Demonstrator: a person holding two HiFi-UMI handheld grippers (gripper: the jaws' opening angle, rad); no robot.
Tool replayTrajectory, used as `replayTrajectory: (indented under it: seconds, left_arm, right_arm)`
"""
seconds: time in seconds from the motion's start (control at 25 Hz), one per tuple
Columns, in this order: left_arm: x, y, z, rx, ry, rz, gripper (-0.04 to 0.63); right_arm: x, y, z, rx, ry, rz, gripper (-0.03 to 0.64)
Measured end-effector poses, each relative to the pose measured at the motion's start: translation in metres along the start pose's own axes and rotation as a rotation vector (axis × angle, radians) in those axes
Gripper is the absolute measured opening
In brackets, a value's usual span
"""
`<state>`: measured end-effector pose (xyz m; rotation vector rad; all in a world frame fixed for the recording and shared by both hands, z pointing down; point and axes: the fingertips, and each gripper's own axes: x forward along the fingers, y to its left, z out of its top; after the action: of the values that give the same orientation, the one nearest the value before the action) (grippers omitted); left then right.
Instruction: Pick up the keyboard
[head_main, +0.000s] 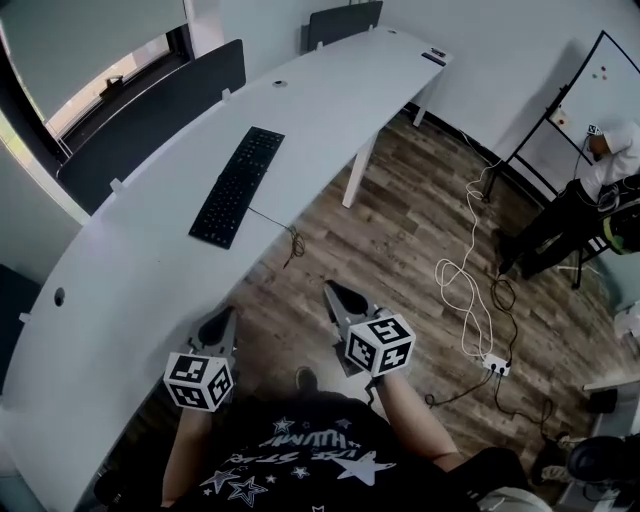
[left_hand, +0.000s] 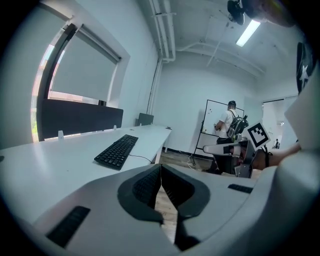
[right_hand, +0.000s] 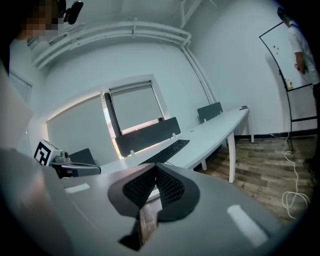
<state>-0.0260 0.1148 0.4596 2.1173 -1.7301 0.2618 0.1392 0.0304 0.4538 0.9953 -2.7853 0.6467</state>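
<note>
A black keyboard (head_main: 238, 186) lies on the long white desk (head_main: 150, 270), its thin cable trailing over the front edge. The same keyboard (left_hand: 117, 150) shows left of centre in the left gripper view, and the keyboard (right_hand: 164, 152) sits beyond the jaws in the right gripper view. My left gripper (head_main: 222, 318) hangs over the desk's near edge, well short of the keyboard, shut and empty. My right gripper (head_main: 336, 294) hovers over the wooden floor to its right, also shut with nothing in it.
Dark partition panels (head_main: 150, 120) line the desk's far side. A white cable (head_main: 465, 270) and power strip (head_main: 494, 364) lie on the wooden floor. A person (head_main: 585, 200) stands by a whiteboard (head_main: 590, 80) at the right. A desk leg (head_main: 358, 170) stands ahead.
</note>
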Motion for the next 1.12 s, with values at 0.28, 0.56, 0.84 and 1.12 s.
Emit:
replayTrajectory:
  seconds: [0.28, 0.56, 0.84, 1.12]
  left_arm:
    - [0.015, 0.006, 0.024, 0.003, -0.006, 0.053, 0.009]
    - [0.034, 0.021, 0.024, -0.012, 0.016, 0.071, 0.011]
    - [0.084, 0.046, 0.033, -0.034, 0.026, 0.047, 0.011]
    - [0.128, 0.094, 0.046, -0.066, 0.056, 0.047, 0.011]
  right_arm:
    - [0.02, -0.015, 0.009, 0.004, 0.03, 0.047, 0.002]
    - [0.03, -0.026, 0.003, 0.008, 0.07, 0.044, 0.002]
    - [0.059, -0.059, 0.02, -0.02, 0.094, -0.012, 0.003]
    - [0.131, -0.074, 0.043, -0.039, 0.125, 0.001, 0.003]
